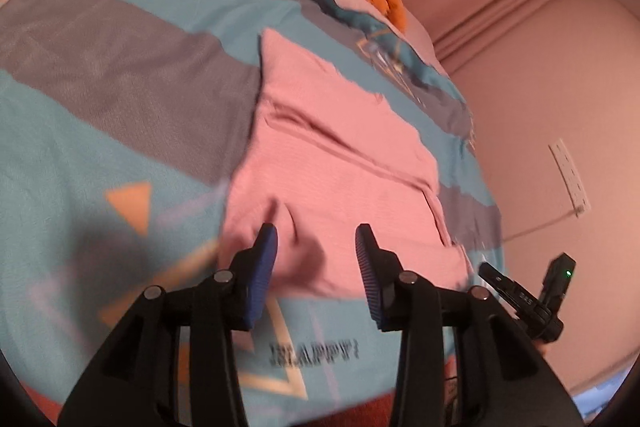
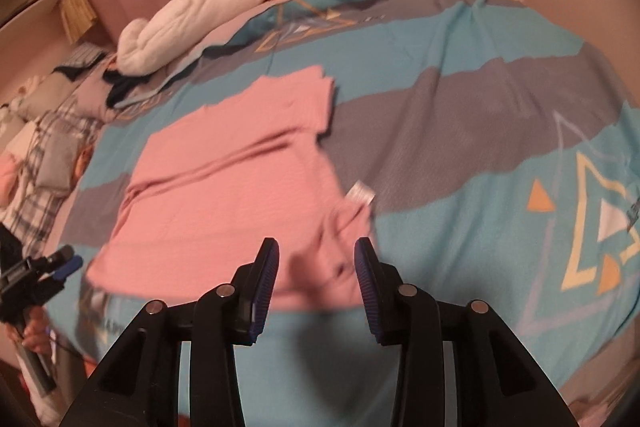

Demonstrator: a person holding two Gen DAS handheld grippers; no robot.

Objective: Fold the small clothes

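Pink shirt (image 2: 224,195) lying flat on bed (image 2: 460,99), left gripper (image 1: 316,251) and right gripper (image 2: 316,263) hovering, jaws apart.

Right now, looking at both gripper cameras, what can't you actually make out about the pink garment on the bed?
- Pink garment, left wrist view: near hem blurred and partly behind the left gripper.
- White label, right wrist view: print too small and blurred.
- Right wrist view: near edge partly behind the right gripper.
- Underside: against the bedspread in both.
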